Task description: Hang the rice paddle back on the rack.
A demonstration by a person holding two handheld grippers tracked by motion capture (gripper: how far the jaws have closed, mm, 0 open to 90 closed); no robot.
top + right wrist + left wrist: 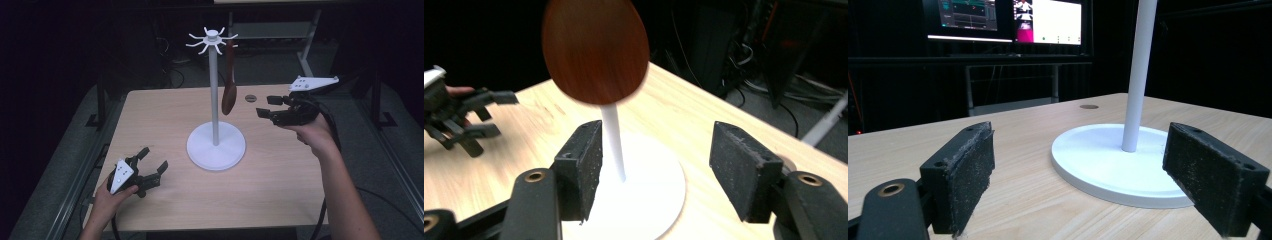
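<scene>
A brown wooden spoon hangs from one of the spoked hooks at the top of a white stand, bowl downward, a little right of the pole in the upper middle of the high view. It seems to be hooked there because the stand is meant for hanging utensils by their handle ends, which keeps the bowl off the wooden table.

The right gripper is held up off the table at the right of the high view, its jaws spread wide and aimed leftward at the spoon's bowl, apart from it. In the right gripper view the bowl sits at the top centre, above and beyond the gap between the open jaws, blurred, so it may be swinging. That placement suggests the hand is lined up with the spoon, either to reach for it or having just let it go; the pictures do not settle which.

The left gripper rests low at the lower left of the high view, jaws also spread and empty, pointing toward the stand's round base. It looks parked out of the way.

The spoon is dark reddish-brown, smooth, with an oval bowl and a slim handle.
</scene>
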